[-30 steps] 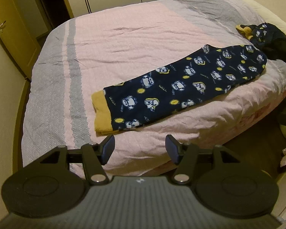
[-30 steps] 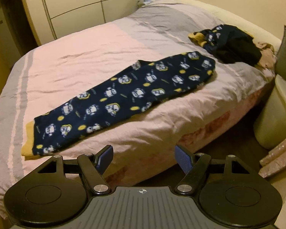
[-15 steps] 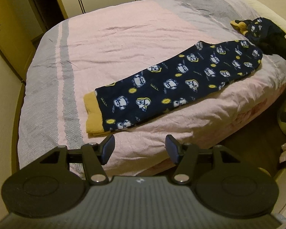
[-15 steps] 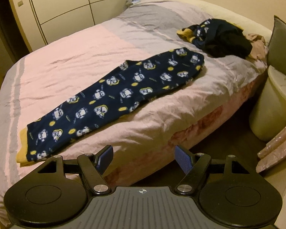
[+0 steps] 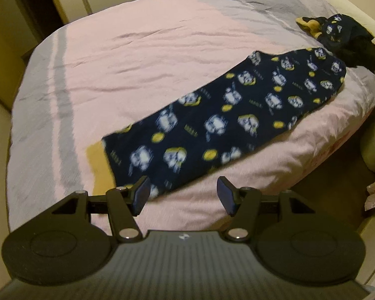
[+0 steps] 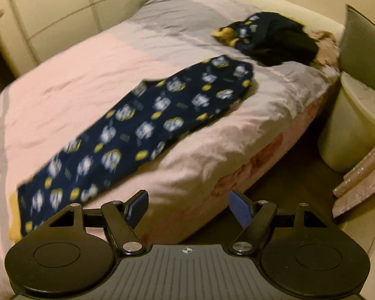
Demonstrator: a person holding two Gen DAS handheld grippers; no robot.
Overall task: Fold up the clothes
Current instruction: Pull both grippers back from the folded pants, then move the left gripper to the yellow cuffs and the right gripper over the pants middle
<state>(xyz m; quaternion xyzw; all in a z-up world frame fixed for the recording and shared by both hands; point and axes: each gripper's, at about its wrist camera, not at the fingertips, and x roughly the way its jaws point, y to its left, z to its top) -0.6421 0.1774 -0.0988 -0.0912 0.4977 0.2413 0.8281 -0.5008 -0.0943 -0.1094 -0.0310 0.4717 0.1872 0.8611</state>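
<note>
One folded pair of pajama pants [image 5: 227,122] [image 6: 137,135] and one crumpled dark clothes heap [image 5: 342,42] [image 6: 270,37] lie on the bed [image 5: 127,57] [image 6: 87,75]; both the left gripper [image 5: 182,195] and right gripper [image 6: 188,207] hold their fingers wide, empty.

The trousers [image 5: 225,122] lie flat on the bed [image 5: 127,57], running from lower left to upper right of the left wrist frame, near the bed's front edge. A heap of clothes [image 5: 342,40] sits on the bed at upper right, just beyond the trousers' far end. In the right wrist frame a bin [image 6: 347,130] stands on the floor right of the bed, a cushion [image 6: 362,50] behind it, and cupboards [image 6: 57,12] at upper left.
</note>
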